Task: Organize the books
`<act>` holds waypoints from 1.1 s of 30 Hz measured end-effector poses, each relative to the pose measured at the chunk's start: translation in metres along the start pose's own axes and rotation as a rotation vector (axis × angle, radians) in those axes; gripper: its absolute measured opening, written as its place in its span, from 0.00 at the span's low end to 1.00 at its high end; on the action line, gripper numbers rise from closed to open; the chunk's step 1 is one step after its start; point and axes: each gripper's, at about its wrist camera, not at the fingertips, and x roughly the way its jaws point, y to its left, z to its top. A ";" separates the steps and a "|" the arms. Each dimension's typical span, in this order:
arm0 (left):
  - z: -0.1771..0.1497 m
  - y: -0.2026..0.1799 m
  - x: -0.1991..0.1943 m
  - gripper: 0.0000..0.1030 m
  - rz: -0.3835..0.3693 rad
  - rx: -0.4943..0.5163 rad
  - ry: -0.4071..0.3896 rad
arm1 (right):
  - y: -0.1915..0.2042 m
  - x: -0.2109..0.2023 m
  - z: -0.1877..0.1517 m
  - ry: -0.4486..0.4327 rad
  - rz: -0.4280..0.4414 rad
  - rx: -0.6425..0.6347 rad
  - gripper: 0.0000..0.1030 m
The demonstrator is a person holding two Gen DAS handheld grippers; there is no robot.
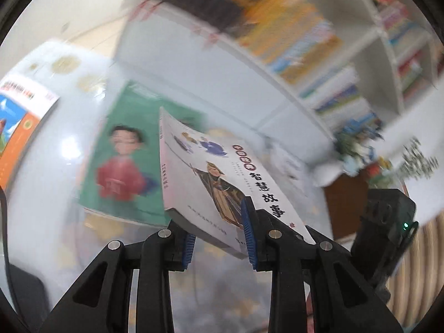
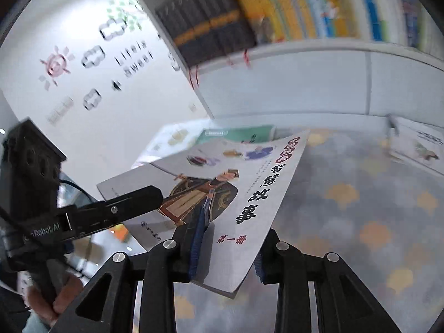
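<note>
both tools — left tool (image 1: 219, 238), right tool (image 2: 227, 258) — clamp white book (image 1: 211, 172) edges, lifted above floor.

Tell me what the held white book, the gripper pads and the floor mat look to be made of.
White book: paperback, paper pages under a thin, faintly glossy card cover; the cover bends.
Blue pads on the left gripper: ridged, probably rubber or soft plastic.
Floor mat: grey with yellow shapes, matte, likely fabric or foam; blur leaves it open.
</note>
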 end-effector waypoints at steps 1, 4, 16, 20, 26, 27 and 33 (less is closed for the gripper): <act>0.008 0.015 0.008 0.26 0.019 -0.010 0.005 | 0.002 0.013 0.004 0.013 -0.004 0.014 0.29; 0.026 0.044 0.024 0.33 0.078 -0.064 0.031 | 0.005 0.056 0.018 0.051 -0.042 0.063 0.29; -0.078 0.069 -0.025 0.36 0.184 -0.148 -0.020 | 0.015 0.111 0.023 0.232 -0.147 -0.215 0.41; -0.146 0.020 -0.031 0.36 0.256 -0.107 0.017 | -0.005 0.079 0.000 0.288 -0.082 -0.197 0.44; -0.232 -0.059 0.001 0.36 0.278 -0.104 0.077 | -0.074 -0.008 -0.109 0.264 -0.134 -0.122 0.50; -0.238 -0.069 0.005 0.36 0.265 -0.106 0.083 | -0.082 -0.016 -0.128 0.274 -0.191 -0.161 0.50; -0.264 -0.126 0.027 0.36 0.187 -0.126 0.097 | -0.141 -0.058 -0.184 0.248 -0.417 -0.200 0.54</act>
